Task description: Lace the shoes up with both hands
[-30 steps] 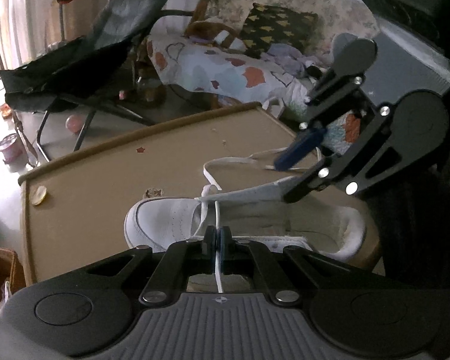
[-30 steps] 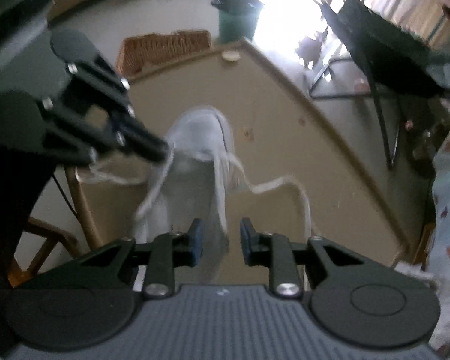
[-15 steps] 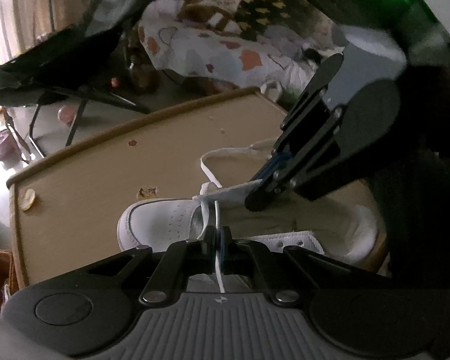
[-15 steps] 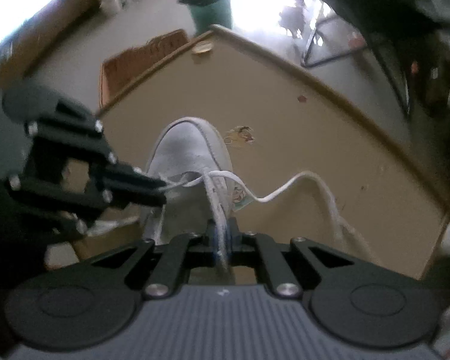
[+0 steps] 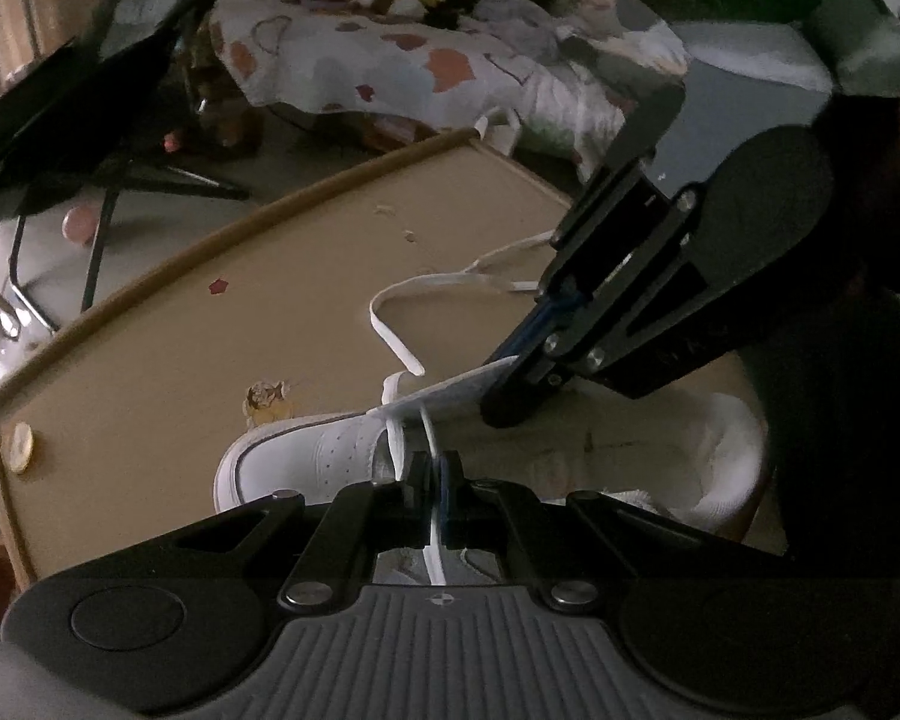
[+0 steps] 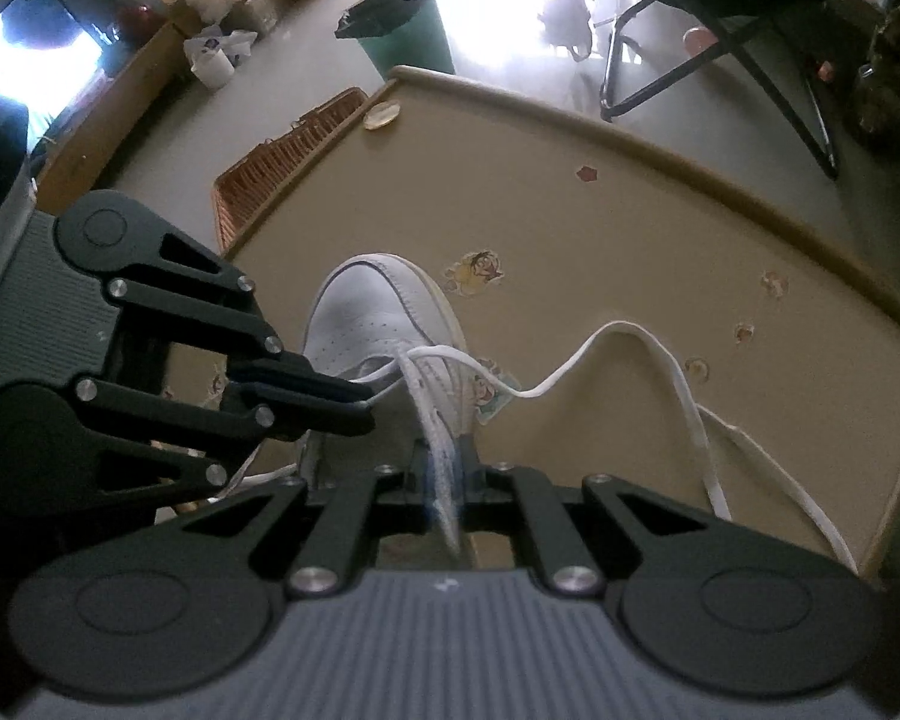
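Lying on its sole at the lower middle of the left wrist view, a white leather low-top sneaker (image 5: 330, 450) with a perforated toe, toe toward frame left, heel opening at the lower right. Resting on a tan tabletop with a raised rounded rim (image 5: 150, 360), near its front edge. Trailing from the eyelets, a flat white shoelace (image 6: 642, 348), looping across the bare tabletop to the right of the shoe in the right wrist view. Closed tight on one strand of that lace, the left gripper (image 5: 435, 480), blue pads pressed together just above the shoe's throat. Closed likewise, the right gripper (image 6: 444, 468), fingers pinched on a white strip at the tongue, lace or tongue edge hard to tell apart. Stuck on the tabletop beside the toe, a small cartoon sticker (image 6: 480, 267). Beyond the table's far left corner in the right wrist view, a woven wicker basket (image 6: 282, 162) and a green plastic bin (image 6: 408, 36) on the floor.
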`<control>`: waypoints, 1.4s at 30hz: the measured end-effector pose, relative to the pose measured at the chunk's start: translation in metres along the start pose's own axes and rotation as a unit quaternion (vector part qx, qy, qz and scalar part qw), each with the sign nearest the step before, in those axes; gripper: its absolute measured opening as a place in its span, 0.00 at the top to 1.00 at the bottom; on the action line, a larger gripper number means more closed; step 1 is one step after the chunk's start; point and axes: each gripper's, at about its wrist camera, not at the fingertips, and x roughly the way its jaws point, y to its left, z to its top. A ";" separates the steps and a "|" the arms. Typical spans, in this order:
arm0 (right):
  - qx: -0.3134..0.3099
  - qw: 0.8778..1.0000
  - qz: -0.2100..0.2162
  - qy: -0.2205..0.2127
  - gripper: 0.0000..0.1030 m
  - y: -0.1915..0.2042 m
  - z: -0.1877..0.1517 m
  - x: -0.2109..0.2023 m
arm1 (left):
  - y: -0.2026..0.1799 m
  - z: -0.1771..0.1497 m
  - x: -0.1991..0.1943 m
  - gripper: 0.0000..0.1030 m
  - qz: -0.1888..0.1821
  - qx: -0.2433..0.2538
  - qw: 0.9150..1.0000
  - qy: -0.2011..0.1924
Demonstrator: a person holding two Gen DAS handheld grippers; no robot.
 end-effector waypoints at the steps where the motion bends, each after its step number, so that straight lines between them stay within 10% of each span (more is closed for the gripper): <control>1: 0.001 1.000 0.002 -0.001 0.93 -0.001 0.000 0.000 | 0.000 0.000 -0.001 0.97 0.000 0.002 1.000 0.000; 42: 0.053 0.998 0.044 -0.013 0.91 -0.019 -0.003 0.000 | 0.006 0.008 0.002 0.97 -0.008 -0.022 0.999 0.029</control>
